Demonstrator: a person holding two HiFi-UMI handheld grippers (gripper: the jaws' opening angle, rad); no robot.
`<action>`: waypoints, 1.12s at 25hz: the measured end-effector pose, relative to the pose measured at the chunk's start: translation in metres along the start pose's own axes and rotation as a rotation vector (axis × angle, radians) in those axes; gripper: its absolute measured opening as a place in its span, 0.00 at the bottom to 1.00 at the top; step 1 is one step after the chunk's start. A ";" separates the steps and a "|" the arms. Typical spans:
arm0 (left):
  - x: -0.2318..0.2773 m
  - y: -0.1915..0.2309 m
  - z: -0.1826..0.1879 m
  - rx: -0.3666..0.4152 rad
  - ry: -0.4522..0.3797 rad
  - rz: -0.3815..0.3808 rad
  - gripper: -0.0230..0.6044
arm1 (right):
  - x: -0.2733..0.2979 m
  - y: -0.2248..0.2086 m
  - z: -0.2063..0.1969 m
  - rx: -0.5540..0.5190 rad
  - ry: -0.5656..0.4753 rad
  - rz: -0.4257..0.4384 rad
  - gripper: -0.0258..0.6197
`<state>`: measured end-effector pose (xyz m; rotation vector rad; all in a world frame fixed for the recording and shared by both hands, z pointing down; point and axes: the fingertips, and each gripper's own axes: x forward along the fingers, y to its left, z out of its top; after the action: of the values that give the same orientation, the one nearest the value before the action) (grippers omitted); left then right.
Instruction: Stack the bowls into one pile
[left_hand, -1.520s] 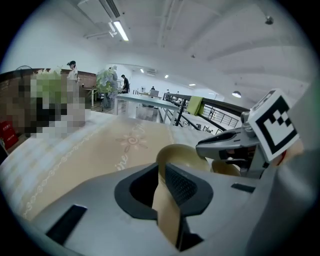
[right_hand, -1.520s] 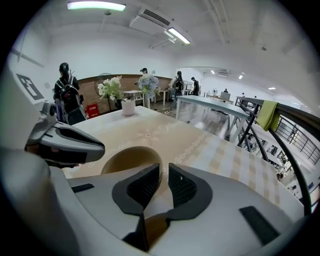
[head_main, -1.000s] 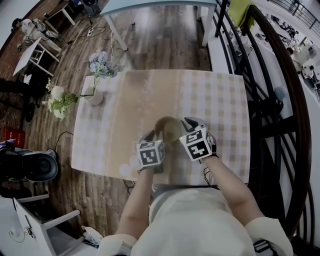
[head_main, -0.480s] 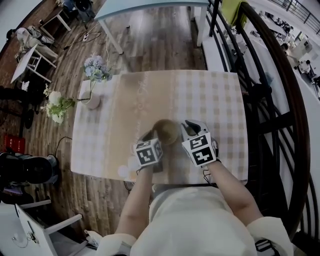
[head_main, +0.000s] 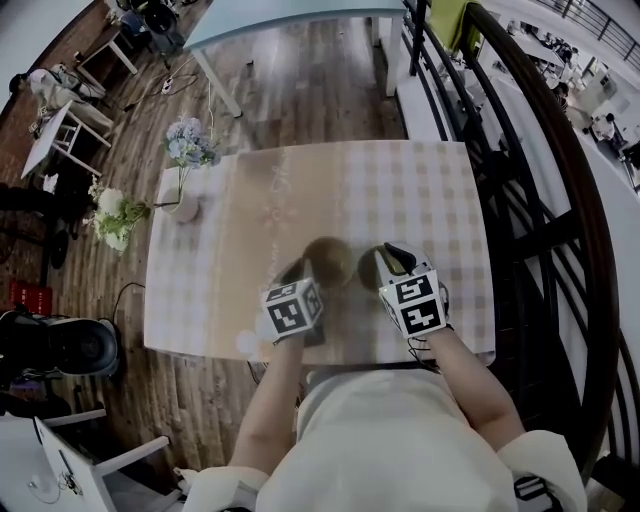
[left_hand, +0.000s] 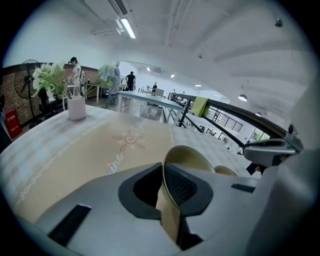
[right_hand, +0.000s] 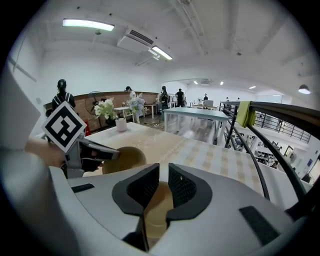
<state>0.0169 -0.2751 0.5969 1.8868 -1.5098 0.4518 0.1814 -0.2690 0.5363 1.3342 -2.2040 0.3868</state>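
Over checked tablecloth (head_main: 430, 200), near edge: tan round bowl (left_hand: 187, 155), rim pinched in your left gripper (left_hand: 162, 172), jaws just closed narrow on it. At its 3 o'clock, second tan bowl (right_hand: 157, 205), clamped by your right gripper (right_hand: 164, 172). White flower vase (head_main: 187, 207), 10 o'clock.

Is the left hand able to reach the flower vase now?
Probably not yet: the left tongs have just been closing on a bowl and grip it; only bare cloth lies before the vase.
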 end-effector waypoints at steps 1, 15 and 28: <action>-0.003 -0.001 0.002 -0.001 -0.006 -0.003 0.07 | -0.003 -0.002 -0.002 0.003 -0.001 -0.006 0.11; -0.029 -0.056 0.030 -0.002 -0.054 -0.156 0.07 | -0.042 -0.023 -0.020 0.053 -0.026 -0.092 0.11; -0.018 -0.111 0.012 0.071 0.013 -0.277 0.07 | -0.079 -0.047 -0.036 0.109 -0.041 -0.200 0.11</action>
<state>0.1162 -0.2592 0.5452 2.1055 -1.2128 0.3918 0.2631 -0.2155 0.5195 1.6174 -2.0828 0.4116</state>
